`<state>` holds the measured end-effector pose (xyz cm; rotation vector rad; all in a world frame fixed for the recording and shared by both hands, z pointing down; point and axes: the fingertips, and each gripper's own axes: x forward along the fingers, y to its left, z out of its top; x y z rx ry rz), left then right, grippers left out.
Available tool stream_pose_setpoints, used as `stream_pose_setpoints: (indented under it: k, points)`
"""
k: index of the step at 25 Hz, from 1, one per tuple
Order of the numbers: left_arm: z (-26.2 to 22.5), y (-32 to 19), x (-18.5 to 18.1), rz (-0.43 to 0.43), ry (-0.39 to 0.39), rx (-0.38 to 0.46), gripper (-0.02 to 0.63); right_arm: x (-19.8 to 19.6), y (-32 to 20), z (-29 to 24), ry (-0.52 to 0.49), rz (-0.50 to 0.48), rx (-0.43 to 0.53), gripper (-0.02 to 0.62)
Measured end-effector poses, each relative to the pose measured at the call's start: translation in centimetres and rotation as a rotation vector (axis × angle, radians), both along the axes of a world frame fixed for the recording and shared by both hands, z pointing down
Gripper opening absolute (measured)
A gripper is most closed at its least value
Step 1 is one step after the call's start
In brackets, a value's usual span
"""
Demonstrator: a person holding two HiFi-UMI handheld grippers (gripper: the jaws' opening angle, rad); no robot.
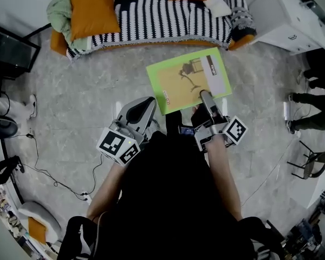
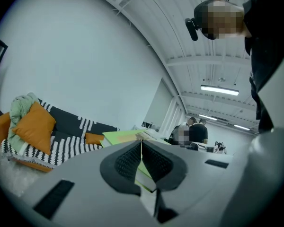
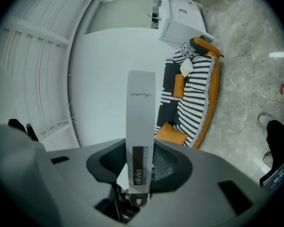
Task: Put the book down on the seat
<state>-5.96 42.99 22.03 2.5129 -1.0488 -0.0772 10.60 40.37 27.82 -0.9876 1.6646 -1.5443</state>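
Idling at left, the left gripper (image 1: 142,108) has its jaws together, empty. The right gripper (image 1: 207,97) clamps the book (image 1: 179,75) over the floor (image 1: 86,102), short of the sofa (image 1: 151,18), where cushions (image 1: 92,10) sit.

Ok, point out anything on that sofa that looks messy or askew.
A green blanket lies bunched up at the sofa's left end in the head view, with a large orange cushion propped crooked against it. A small white item lies loose near the right end. Nothing looks spilled or damaged.
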Motion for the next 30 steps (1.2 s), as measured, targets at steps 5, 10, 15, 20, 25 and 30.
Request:
stream_pose_setpoints:
  k: [5, 10, 15, 20, 25, 30]
  points:
    - [-1.1, -2.4, 0.3, -0.016, -0.008, 0.025, 0.014, -0.3, -3.2, -0.2, 0.011, -0.044, -0.012, 0.153]
    - [-1.7, -2.3, 0.9, -0.035, -0.001, 0.042, 0.014, -0.5, -3.6, -0.7, 0.023, -0.083, -0.009, 0.153]
    - [-1.8, -3.2, 1.9, -0.024, -0.005, 0.072, 0.014, -0.3, -4.8, -0.6, 0.02, -0.102, 0.008, 0.153]
    - [-2.4, -10.8, 4.4, -0.044, -0.007, 0.034, 0.014, 2.2, -12.5, -0.8, 0.004, -0.112, -0.014, 0.153]
    - [-2.0, -12.2, 6.0, -0.054, -0.022, 0.031, 0.014, 3.6, -14.2, -0.4, -0.015, -0.129, -0.016, 0.153]
    - [-2.0, -14.2, 7.7, -0.082, -0.016, 0.029, 0.014, 4.9, -16.3, -0.1, -0.025, -0.15, -0.018, 0.153]
